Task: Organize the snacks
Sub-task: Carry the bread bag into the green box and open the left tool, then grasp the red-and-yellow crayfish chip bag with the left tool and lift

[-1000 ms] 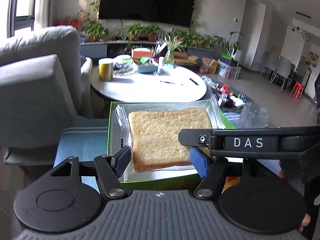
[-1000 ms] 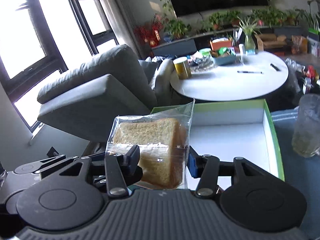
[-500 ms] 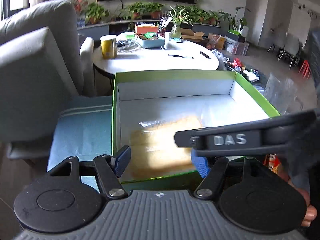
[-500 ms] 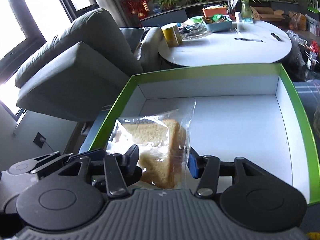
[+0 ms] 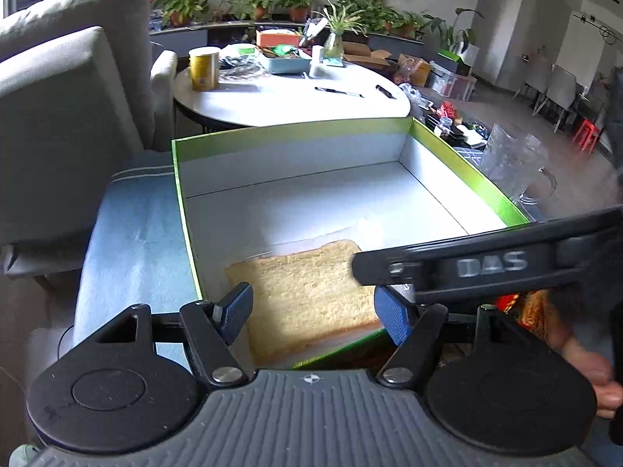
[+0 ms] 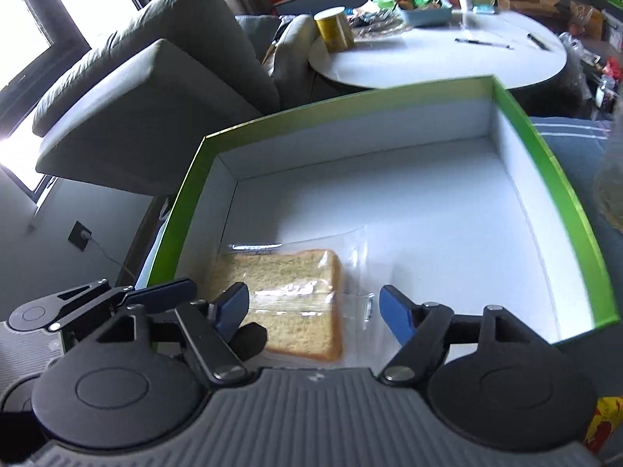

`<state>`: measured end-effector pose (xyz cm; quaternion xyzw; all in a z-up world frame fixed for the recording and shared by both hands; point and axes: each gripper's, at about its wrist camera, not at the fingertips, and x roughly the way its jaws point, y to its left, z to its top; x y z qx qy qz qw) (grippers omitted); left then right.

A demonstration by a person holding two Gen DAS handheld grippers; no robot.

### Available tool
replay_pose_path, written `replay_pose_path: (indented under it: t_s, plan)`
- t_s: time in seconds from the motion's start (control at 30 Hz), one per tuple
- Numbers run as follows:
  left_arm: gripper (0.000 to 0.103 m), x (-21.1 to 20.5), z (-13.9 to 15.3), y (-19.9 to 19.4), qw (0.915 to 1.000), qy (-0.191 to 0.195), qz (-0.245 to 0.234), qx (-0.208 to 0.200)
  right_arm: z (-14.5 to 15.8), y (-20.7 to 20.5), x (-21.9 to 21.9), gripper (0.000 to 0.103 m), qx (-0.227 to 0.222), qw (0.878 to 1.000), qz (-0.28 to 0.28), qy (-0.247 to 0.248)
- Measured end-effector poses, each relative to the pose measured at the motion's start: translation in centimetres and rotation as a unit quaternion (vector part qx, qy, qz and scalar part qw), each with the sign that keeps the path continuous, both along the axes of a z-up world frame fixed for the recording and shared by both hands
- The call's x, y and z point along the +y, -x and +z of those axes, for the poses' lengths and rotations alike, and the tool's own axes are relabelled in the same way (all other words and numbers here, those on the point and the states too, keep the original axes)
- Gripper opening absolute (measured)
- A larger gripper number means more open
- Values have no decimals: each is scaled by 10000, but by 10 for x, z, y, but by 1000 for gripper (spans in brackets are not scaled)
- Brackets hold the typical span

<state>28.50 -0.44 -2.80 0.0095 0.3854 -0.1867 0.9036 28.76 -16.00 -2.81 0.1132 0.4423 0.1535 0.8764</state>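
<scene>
A slice of bread in a clear bag (image 5: 307, 295) (image 6: 296, 299) lies flat on the white floor of a green-rimmed box (image 5: 292, 128) (image 6: 350, 97), in its near left corner. My left gripper (image 5: 313, 307) hovers over the slice; its jaws are opening, and the blue pads (image 5: 233, 307) flank the bread without pressing on it. My right gripper (image 6: 311, 305) is open just above the bag, and a gap shows beside its right pad (image 6: 393, 311). One right finger (image 5: 486, 264) crosses the left wrist view. A left finger (image 6: 155, 295) shows at the left of the right wrist view.
The box rests on a blue cloth (image 5: 132, 241). A clear glass jug (image 5: 510, 163) stands to its right. A red and yellow snack pack (image 5: 533, 307) lies near a hand (image 5: 592, 373). A grey sofa (image 5: 58, 116) and a round white table (image 5: 292, 97) stand behind.
Both grippers sank and tipped down into the box. The bagged bread went from held up above the box to lying on its floor. The left jaws spread wider.
</scene>
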Motion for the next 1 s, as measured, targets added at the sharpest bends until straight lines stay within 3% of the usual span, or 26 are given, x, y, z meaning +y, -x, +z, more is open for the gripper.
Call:
replay_pose_path:
  t_s: [0.17, 0.4, 0.63, 0.83, 1.0]
  plan:
    - [70, 10, 23, 35, 9997, 89, 158, -183, 24, 32, -14, 86, -378, 9992, 25, -112]
    - [77, 11, 48, 101, 9966, 48, 177, -800, 46, 88, -60, 86, -909, 9920, -489, -733]
    - [78, -1, 51, 135, 9963, 365, 63, -771, 60, 131, -92, 86, -1249, 9843, -855, -905]
    - [78, -26, 51, 151, 9955, 339, -253, -845, 53, 149, -110, 86, -1299, 9820, -1210, -647]
    - [79, -51, 49, 152, 9944, 82, -483, -936, 31, 151, -130, 86, -1137, 9777, -1682, -531]
